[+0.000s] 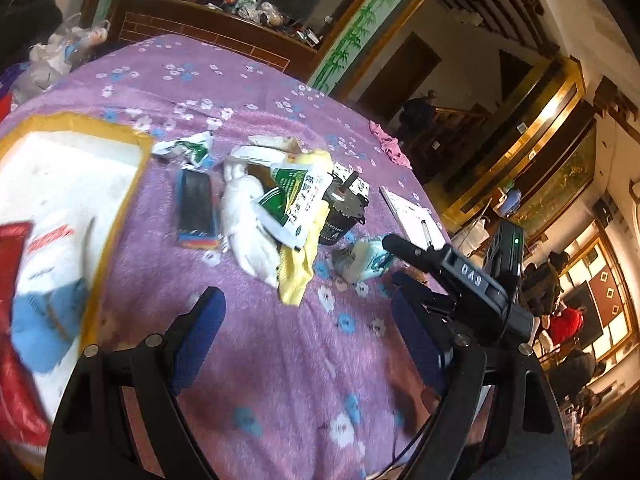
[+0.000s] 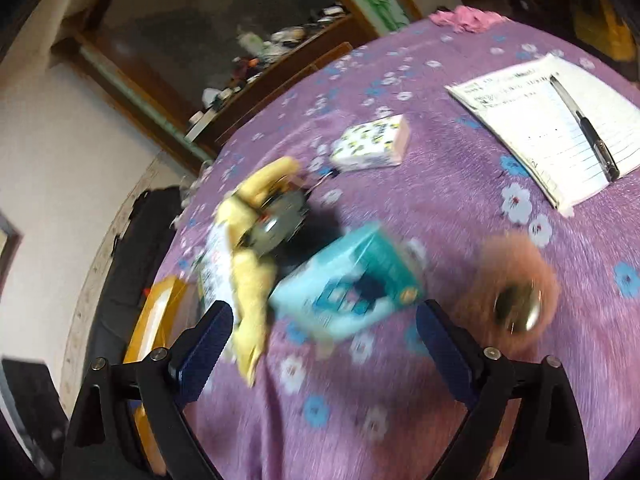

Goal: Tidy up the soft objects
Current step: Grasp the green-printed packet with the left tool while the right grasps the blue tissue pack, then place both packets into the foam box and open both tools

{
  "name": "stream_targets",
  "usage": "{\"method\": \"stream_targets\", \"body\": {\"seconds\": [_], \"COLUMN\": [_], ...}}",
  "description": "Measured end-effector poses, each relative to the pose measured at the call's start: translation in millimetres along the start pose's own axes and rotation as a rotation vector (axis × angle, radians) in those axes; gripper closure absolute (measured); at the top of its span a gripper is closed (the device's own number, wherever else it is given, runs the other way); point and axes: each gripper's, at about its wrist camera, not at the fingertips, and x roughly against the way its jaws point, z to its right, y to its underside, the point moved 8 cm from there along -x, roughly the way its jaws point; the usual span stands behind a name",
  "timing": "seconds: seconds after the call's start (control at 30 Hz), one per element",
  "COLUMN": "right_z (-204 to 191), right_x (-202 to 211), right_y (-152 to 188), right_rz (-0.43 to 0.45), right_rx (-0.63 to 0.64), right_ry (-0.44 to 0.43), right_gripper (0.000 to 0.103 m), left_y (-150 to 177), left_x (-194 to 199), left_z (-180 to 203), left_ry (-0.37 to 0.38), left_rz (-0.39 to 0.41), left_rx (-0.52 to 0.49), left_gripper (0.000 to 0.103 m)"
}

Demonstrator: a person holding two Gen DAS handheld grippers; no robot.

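On the purple flowered cloth [image 1: 280, 340] a loose heap of things is seen: a white cloth [image 1: 246, 220], a yellow cloth [image 1: 298, 268] partly under it, and a green-printed packet [image 1: 294, 204] laid across both. A dark motor-like part [image 1: 344, 212] is pressed against the heap, so the soft pieces are mixed with hard ones and would need to be lifted out singly. A light-blue tissue pack [image 2: 348, 284] is found just beside the heap, and a pink rag [image 2: 466, 16] lies well apart at the far edge.

The left gripper [image 1: 308, 340] is held above bare cloth with its fingers spread and nothing between them — it is judged to be waiting or approaching. The right gripper [image 2: 324, 340] is likewise spread wide and empty; it is pointed at the tissue pack, which appears framed between the fingers but not touched. That view is blurred, so the gap cannot be judged closely.

At the left a yellow-rimmed tray [image 1: 120, 184] is seen — a white bag with red and blue print fills it, and it is probably the place meant for the soft things. A notepad [image 2: 552, 128] with a pen [image 2: 588, 128] on it lies apart, untouched.
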Motion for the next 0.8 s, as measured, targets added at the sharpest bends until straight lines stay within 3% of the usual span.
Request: {"method": "stream_targets", "body": {"seconds": [0.2, 0.3, 0.37, 0.4, 0.43, 0.47, 0.57, 0.7, 0.8], "right_z": [4.8, -0.4, 0.6, 0.7, -0.4, -1.3, -2.6, -5.8, -9.6], "right_x": [-19.6, -18.9, -23.4, -25.2, -25.0, -25.8, -24.1, -20.8, -17.2], "right_y": [-11.7, -10.1, -5.6, -4.6, -4.3, -4.3, -3.2, -4.4, -4.2], "right_rz": [0.028, 0.057, 0.05, 0.041, 0.04, 0.042, 0.029, 0.035, 0.05], "right_rx": [0.028, 0.077, 0.103, 0.106, 0.112, 0.121, 0.139, 0.149, 0.151], "right_ry": [0.035, 0.063, 0.112, 0.109, 0.108, 0.118, 0.124, 0.106, 0.076], "right_gripper": [0.005, 0.017, 0.032, 0.032, 0.034, 0.04, 0.053, 0.06, 0.061], "left_y": [-32.8, -47.5, -58.1, -60.1, -60.1, -58.9, -57.2, -47.5, -43.6], "left_x": [-37.5, -67.6, -85.9, -96.9, -107.2, -111.7, -105.2, -93.1, -77.9], "left_z": [9.1, 11.0, 8.8, 5.6, 0.8, -1.6, -3.5, -5.9, -7.4], "left_ry": [-0.09, -0.141, -0.181, -0.204, -0.221, -0.221, -0.18, -0.139, -0.083], "left_rz": [0.013, -0.005, 0.001, -0.021, -0.053, -0.07, -0.041, -0.056, -0.046], "left_rx": [-0.086, -0.152, -0.182, -0.191, -0.188, -0.188, -0.159, -0.122, -0.055], "left_gripper": [0.018, 0.019, 0.02, 0.024, 0.042, 0.057, 0.063, 0.073, 0.073]}}
